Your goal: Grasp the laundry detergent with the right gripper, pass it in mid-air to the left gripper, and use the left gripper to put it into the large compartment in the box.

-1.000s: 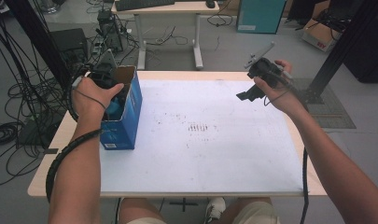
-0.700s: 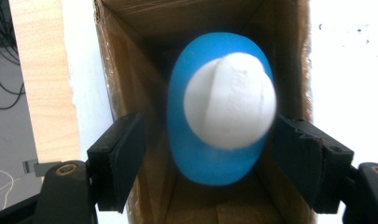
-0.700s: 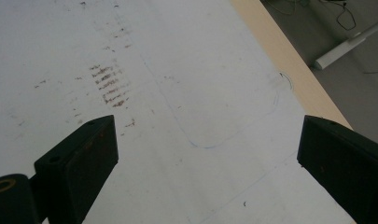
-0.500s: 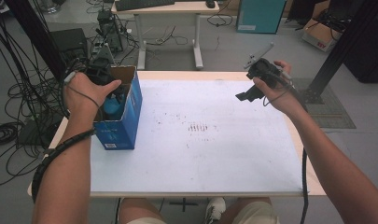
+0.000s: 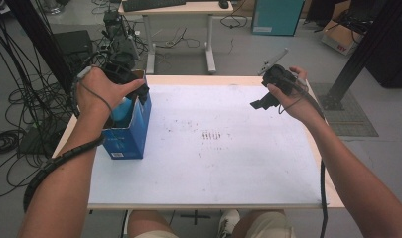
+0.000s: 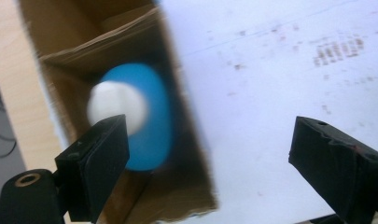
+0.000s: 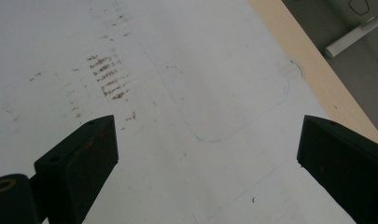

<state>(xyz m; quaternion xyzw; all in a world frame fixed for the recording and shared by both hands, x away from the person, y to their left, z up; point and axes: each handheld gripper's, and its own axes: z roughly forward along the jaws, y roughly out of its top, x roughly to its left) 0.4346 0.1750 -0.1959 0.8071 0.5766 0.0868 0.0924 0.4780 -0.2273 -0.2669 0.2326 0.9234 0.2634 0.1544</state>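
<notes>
Fingers [image 6: 98, 163] above upright blue bottle [image 6: 149, 121]

A grey concrete floor [image 5: 238, 57] surrounds the pale wooden table [image 5: 216, 79]. Beyond its far edge stands a white-legged desk [image 5: 178, 7]; a teal cabinet [image 5: 275, 17] stands right of that desk, tangled black cables [image 5: 12, 114] lie left.

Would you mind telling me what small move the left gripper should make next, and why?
Probably lift the left gripper straight up, clear of the blue carton. Its jaws have just been opening and nothing is between them; the blue bottle with its white cap sits inside the open carton, so the drop looks done. The right gripper waits open over the table.
</notes>
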